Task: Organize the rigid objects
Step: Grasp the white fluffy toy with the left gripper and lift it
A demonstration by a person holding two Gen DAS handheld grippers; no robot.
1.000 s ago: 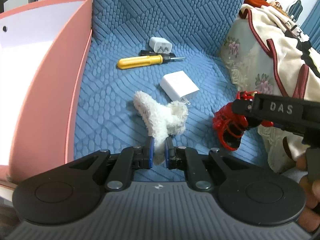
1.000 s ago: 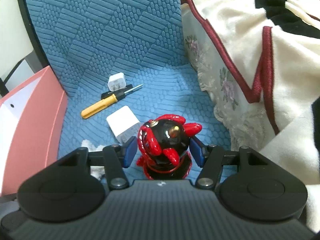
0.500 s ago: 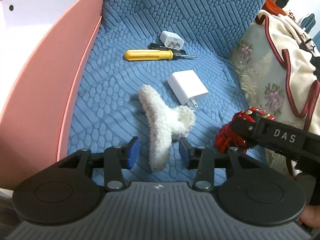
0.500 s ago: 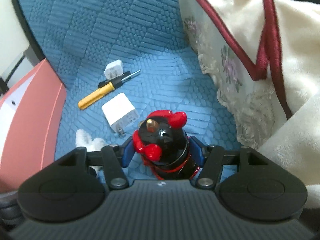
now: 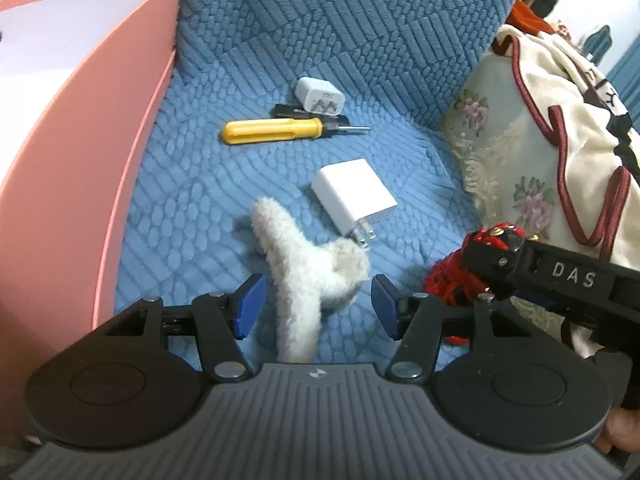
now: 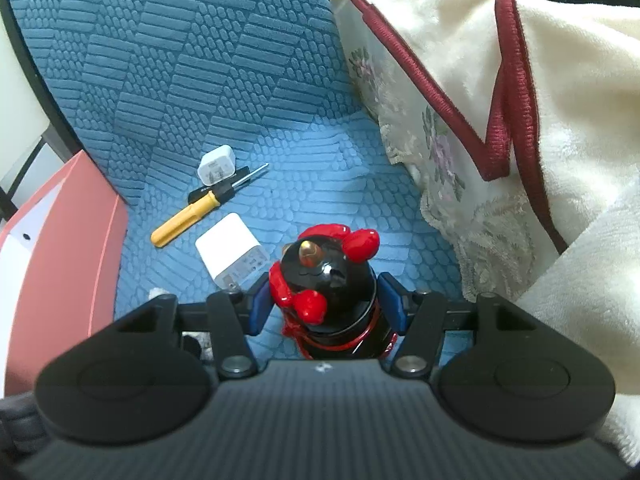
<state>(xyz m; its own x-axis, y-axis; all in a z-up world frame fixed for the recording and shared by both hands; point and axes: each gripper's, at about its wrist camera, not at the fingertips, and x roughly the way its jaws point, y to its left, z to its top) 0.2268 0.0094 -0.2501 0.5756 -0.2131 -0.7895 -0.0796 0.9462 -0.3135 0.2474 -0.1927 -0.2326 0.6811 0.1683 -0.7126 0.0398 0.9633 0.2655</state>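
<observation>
My left gripper is open, its jaws either side of a fluffy white hair claw lying on the blue cushion. My right gripper is shut on a black and red figurine and holds it upright; it also shows in the left wrist view. A large white charger, a yellow screwdriver and a small white charger lie further back. A pink box stands on the left.
A cream blanket with dark red trim and a floral pillow lie on the right. The blue backrest rises behind the objects. A thin black item lies under the small charger.
My left gripper has opened and let go of the fluffy hair claw, which now lies on the cushion. My right gripper has closed on the figurine and tilted it upright.
</observation>
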